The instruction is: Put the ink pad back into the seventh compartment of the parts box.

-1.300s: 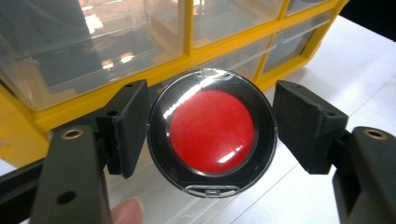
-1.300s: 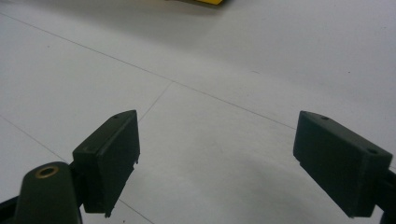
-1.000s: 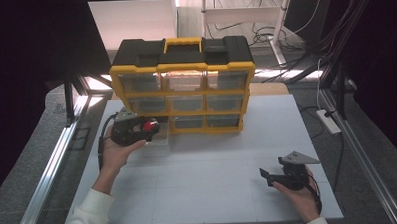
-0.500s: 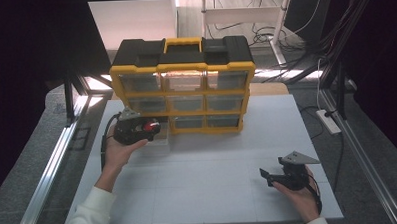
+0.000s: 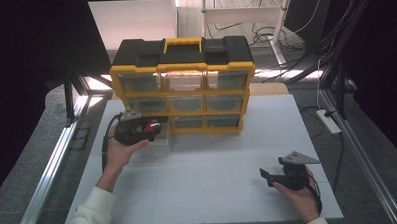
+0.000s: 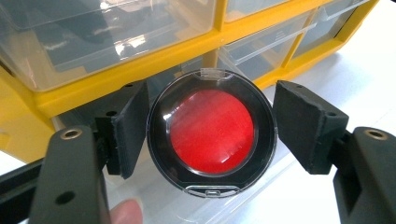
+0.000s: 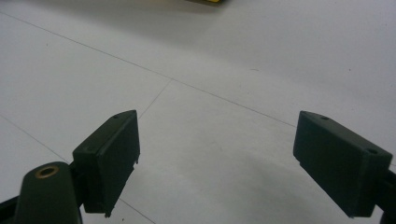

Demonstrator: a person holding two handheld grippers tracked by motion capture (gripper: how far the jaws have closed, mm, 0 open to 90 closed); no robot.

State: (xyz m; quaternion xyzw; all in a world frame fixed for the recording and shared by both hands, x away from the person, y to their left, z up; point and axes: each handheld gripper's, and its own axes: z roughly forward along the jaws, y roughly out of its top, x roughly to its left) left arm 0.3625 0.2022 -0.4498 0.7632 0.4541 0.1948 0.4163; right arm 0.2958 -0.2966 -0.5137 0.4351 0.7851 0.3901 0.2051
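One round compact (image 6: 212, 138), red inside w/ black rim and clear lid, sits between the left tool's (image 6: 211, 133) two jaws, over a pulled-out clear drawer (image 5: 160, 140) at the cabinet's bottom left. Left jaw touches it; right jaw stands just off, so no firm grip. Yellow-black drawer cabinet (image 5: 183, 85): 3 rows of 3 drawers. Right tool (image 5: 267, 176) rests on white desk (image 5: 213, 166), well apart, jaws wide open, nothing between.
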